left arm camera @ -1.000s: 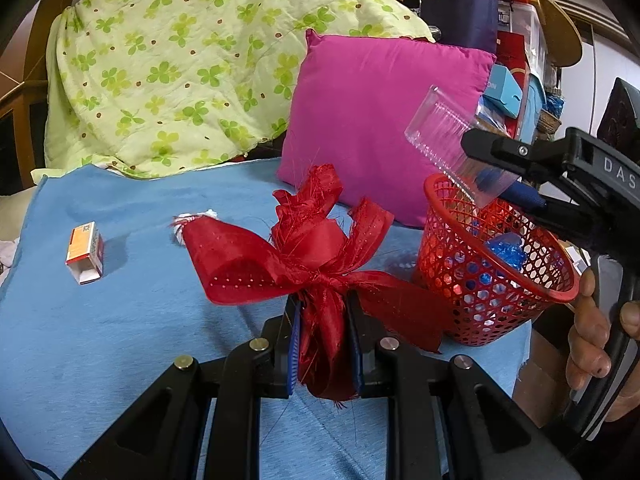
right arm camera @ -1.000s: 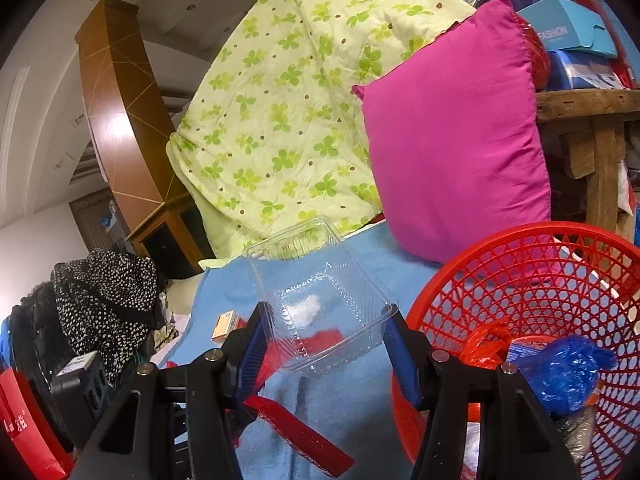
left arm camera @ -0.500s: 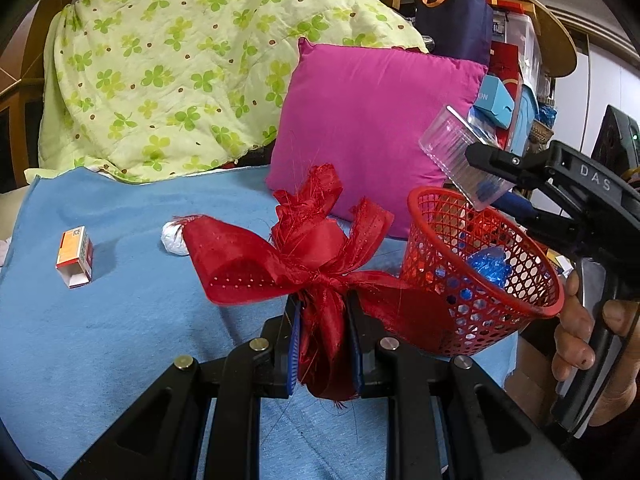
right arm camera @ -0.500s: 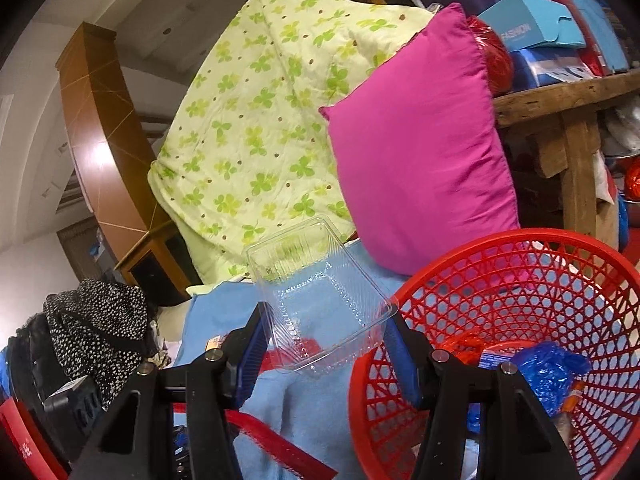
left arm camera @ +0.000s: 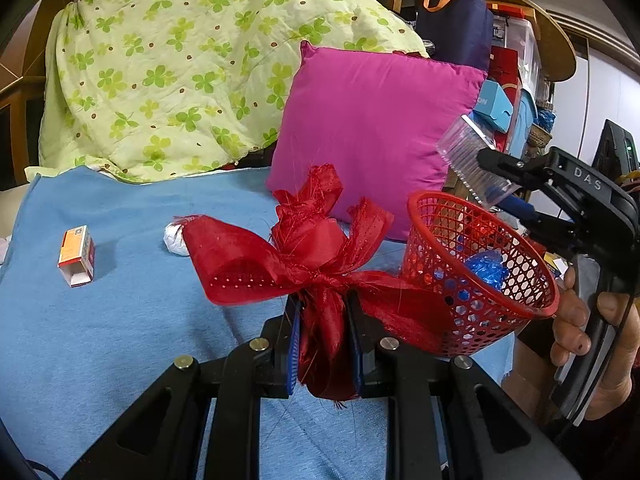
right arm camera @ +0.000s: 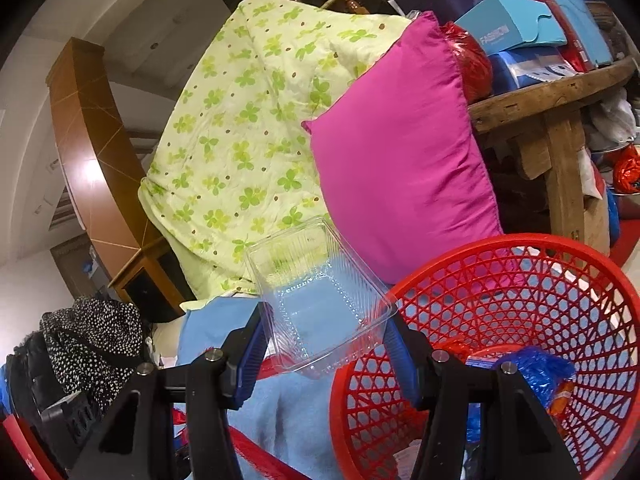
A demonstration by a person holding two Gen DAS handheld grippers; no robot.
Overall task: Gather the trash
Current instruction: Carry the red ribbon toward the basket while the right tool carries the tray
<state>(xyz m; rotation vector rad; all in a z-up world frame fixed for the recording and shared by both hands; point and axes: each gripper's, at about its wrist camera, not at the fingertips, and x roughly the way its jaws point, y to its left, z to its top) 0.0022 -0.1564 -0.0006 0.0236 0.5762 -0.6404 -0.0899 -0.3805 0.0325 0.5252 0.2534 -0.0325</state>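
Observation:
My left gripper (left arm camera: 324, 340) is shut on a red ribbon bow (left arm camera: 308, 248), held above the blue sheet (left arm camera: 120, 320). My right gripper (right arm camera: 326, 344) is shut on a clear plastic tray (right arm camera: 316, 300); in the left wrist view that clear tray (left arm camera: 470, 160) hangs over the far rim of the red mesh basket (left arm camera: 480, 280), with the right gripper (left arm camera: 504, 184) reaching in from the right. The basket (right arm camera: 520, 320) holds a blue bag (right arm camera: 536, 368) and other scraps. On the sheet lie a small orange box (left arm camera: 77, 250) and a white crumpled ball (left arm camera: 176, 238).
A magenta pillow (left arm camera: 372, 128) leans behind the basket, with a green clover quilt (left arm camera: 192, 60) to its left. A person's hand (left arm camera: 592, 344) grips the right tool's handle. Boxes and a wooden shelf (right arm camera: 552, 92) crowd the right. A spotted dark garment (right arm camera: 92, 336) lies at far left.
The right gripper has carried the clear tray rightward, from over the sheet to above the basket's rim. The left gripper has kept hold of the bow, which stays in place.

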